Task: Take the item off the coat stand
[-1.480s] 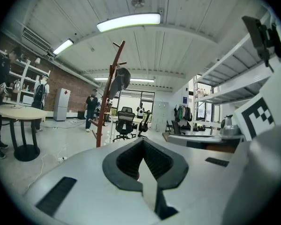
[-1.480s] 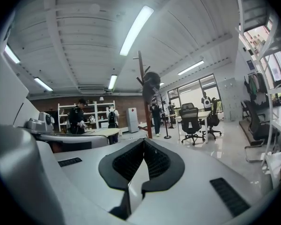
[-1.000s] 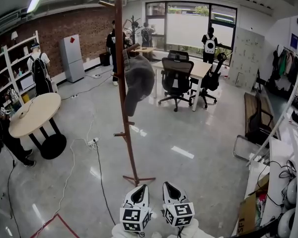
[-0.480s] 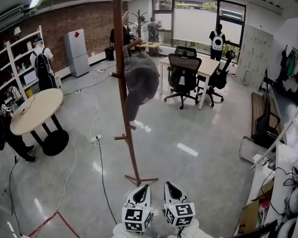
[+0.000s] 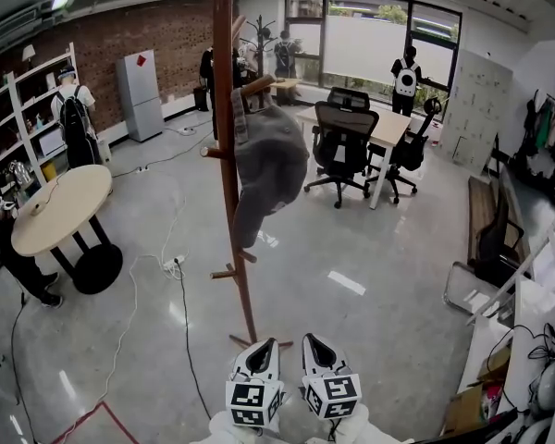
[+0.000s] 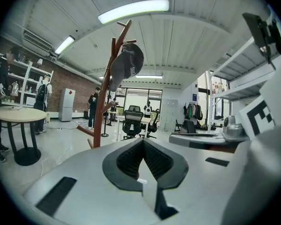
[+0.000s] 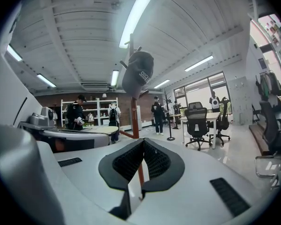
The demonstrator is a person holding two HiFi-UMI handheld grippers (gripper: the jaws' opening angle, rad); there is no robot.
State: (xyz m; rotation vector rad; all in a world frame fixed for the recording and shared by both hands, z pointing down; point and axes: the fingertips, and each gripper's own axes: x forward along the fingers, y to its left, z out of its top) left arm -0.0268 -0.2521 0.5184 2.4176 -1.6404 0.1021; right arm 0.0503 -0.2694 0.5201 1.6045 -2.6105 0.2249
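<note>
Cap (image 5: 270, 155) — both jaws together, empty

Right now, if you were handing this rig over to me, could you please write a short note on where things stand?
Left gripper: shut, empty, held low in front of the body.
Right gripper: shut, empty, beside the left one.
Grey cap: hangs on an upper peg of the wooden coat stand, ahead of and above both grippers.
Done: nothing yet; the cap is untouched.
Left: step closer, open a gripper, grip the cap and lift it off the peg.
</note>
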